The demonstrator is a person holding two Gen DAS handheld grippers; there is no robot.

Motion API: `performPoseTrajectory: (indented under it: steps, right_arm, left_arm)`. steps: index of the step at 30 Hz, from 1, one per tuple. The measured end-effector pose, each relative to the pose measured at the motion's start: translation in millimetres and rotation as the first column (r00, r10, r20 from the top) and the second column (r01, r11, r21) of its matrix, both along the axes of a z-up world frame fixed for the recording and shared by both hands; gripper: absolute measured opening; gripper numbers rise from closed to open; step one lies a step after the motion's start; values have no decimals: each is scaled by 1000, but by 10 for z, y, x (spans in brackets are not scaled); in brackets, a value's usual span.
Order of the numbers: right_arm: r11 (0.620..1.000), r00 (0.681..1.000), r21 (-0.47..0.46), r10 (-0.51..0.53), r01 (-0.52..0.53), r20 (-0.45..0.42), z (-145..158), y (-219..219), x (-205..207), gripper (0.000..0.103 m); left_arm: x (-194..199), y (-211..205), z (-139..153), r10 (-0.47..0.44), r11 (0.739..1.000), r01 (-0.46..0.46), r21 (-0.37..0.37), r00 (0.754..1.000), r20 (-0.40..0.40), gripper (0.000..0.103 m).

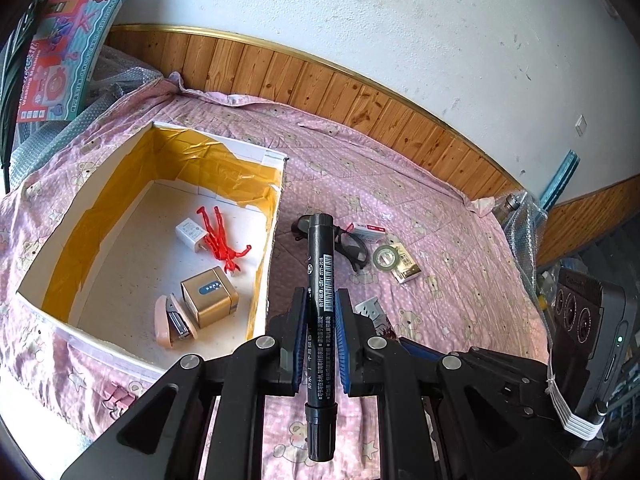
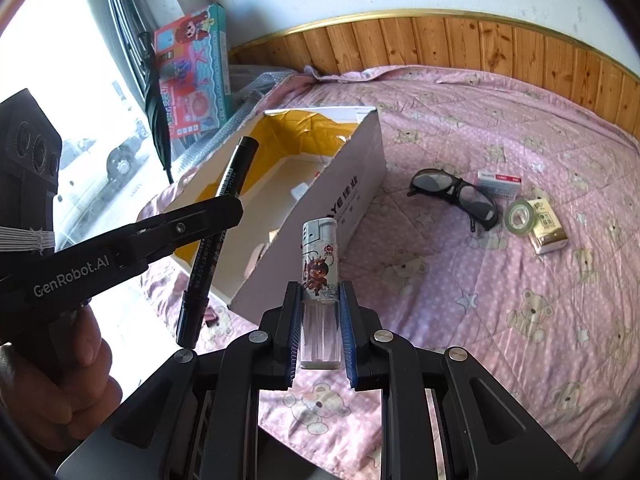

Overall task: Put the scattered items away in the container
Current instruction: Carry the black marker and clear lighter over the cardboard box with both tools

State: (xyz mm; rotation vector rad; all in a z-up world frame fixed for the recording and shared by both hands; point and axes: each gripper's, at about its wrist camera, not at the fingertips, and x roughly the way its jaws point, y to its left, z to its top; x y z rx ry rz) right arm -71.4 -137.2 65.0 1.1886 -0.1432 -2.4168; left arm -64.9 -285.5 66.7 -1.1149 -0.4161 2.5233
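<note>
The left gripper (image 1: 320,304) clamps a black cylindrical marker pen (image 1: 319,280) upright just beside the open white cardboard box with yellow lining (image 1: 264,280), while the right gripper (image 2: 320,300) pinches a clear-bodied printed plastic lighter (image 2: 319,264) above the pink bear-print quilt (image 2: 500,280).

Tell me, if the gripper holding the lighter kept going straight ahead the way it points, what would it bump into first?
Probably the white side wall of the cardboard box. The right gripper, shut on the lighter, points at that wall just beyond the lighter's tip. Depth is hard to judge, so it might meet the pink bedsheet first.
</note>
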Motion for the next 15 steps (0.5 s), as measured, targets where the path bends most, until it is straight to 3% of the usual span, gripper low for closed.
performPoseTrajectory:
  steps: [15]
  right_arm:
    - [996, 996, -34, 80, -82, -44, 226, -493, -468, 19]
  left_arm:
    - [-391, -697, 80, 139, 990, -139, 21, 990, 6, 14]
